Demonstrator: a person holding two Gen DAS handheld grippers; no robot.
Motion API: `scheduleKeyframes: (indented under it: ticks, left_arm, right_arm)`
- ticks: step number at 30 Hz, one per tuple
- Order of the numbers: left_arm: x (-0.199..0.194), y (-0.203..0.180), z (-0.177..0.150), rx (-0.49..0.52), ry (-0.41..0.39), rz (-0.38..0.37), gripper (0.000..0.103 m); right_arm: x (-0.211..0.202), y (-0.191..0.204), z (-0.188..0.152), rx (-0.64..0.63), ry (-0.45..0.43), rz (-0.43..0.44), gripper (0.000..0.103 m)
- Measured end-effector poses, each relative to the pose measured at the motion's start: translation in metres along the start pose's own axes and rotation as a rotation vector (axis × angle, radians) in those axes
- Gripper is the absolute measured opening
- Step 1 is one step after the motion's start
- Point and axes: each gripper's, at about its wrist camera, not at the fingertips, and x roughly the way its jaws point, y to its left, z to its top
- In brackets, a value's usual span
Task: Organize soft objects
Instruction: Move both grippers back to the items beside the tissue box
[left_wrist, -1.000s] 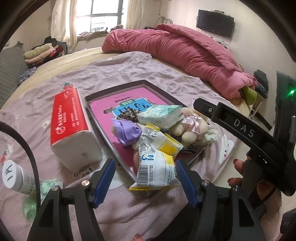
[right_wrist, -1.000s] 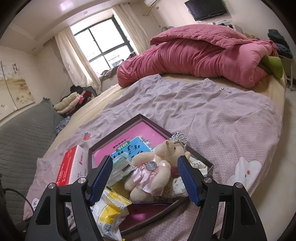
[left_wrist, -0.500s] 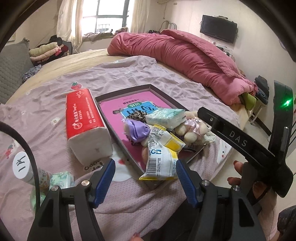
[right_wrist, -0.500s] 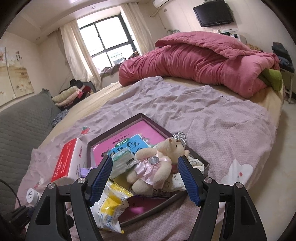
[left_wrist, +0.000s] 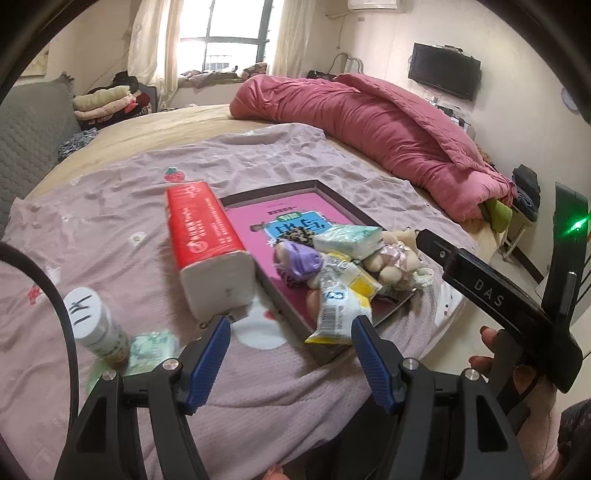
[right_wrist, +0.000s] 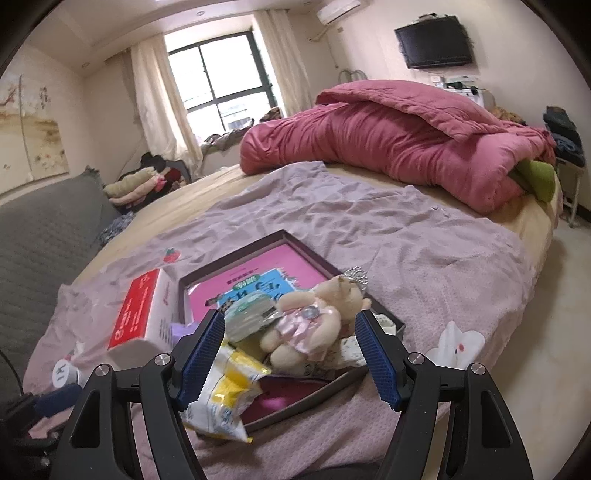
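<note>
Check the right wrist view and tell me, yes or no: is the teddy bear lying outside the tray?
No, the teddy bear lies inside the tray, on the pile at its near end.

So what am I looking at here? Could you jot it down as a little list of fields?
place: bed with a lilac sheet
tray: dark frame, pink bottom
in tray: teddy bear in pink dress, purple cloth, green tissue pack
over tray edge: yellow snack bag
beside tray: red tissue box
left tongs: open, empty
right tongs: open, empty, pointed at the bear
</note>
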Motion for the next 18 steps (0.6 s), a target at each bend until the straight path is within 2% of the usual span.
scheduleKeyframes:
  ticks: [3, 7, 10, 13, 18]
  left_arm:
    - [-0.008, 0.01, -0.006, -0.006, -0.004, 0.016, 0.068]
    - [-0.013, 0.021, -0.013, -0.03, 0.001, 0.018, 0.068]
    - [-0.015, 0.026, -0.017, -0.037, 0.007, 0.024, 0.068]
    - [-0.019, 0.03, -0.019, -0.046, 0.004, 0.025, 0.068]
    - [-0.028, 0.038, -0.02, -0.061, -0.01, 0.032, 0.068]
  right_arm:
    - [-0.001, 0.008, -0.005, -0.024, 0.039, 0.014, 0.074]
    - [0.008, 0.026, -0.015, -0.101, 0.143, -0.025, 0.074]
    - [0.011, 0.039, -0.021, -0.152, 0.174, -0.028, 0.074]
    - [0.012, 0.047, -0.025, -0.186, 0.187, -0.029, 0.074]
    - [0.0, 0.06, -0.024, -0.219, 0.152, 0.001, 0.074]
